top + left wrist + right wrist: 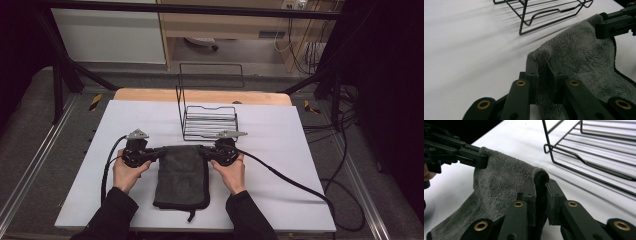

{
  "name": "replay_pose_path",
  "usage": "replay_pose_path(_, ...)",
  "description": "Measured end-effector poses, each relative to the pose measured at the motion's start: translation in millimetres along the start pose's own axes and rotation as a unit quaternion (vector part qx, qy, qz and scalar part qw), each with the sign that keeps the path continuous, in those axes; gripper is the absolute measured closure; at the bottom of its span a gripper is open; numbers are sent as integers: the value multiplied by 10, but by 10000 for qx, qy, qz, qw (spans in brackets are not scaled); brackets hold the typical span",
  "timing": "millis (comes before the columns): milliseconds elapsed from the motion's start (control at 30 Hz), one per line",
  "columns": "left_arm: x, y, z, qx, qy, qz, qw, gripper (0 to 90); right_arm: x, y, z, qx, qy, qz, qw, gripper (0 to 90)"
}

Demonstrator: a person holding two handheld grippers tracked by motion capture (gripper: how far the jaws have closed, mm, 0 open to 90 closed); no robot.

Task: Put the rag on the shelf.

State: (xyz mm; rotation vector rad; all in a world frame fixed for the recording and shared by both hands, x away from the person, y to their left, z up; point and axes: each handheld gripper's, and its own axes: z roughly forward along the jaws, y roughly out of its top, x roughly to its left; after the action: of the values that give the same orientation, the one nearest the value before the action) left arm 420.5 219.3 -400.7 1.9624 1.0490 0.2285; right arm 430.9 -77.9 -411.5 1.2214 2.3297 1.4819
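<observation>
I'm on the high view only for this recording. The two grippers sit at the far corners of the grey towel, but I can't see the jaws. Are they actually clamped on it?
Observer: Yes. In the left gripper view the left gripper has its jaws shut on a bunched corner of the towel.
Operator: And the right one?
Observer: Same. The right gripper pinches a dark hemmed corner, which pokes up above the jaws.
Operator: Is the wire rack touched?
Observer: No. The rack stands apart on the white table, beyond the towel.
</observation>
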Motion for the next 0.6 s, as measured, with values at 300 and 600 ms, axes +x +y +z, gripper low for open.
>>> replay_pose_path(300,-85,64,-142,-247,16,153,9996,799,62,50,-127,-249,47,-108,9996,806)
replay_pose_path(600,-183,130,-262,-460,11,252,9986,799,112,129,-251,-463,21,-271,9986,806)
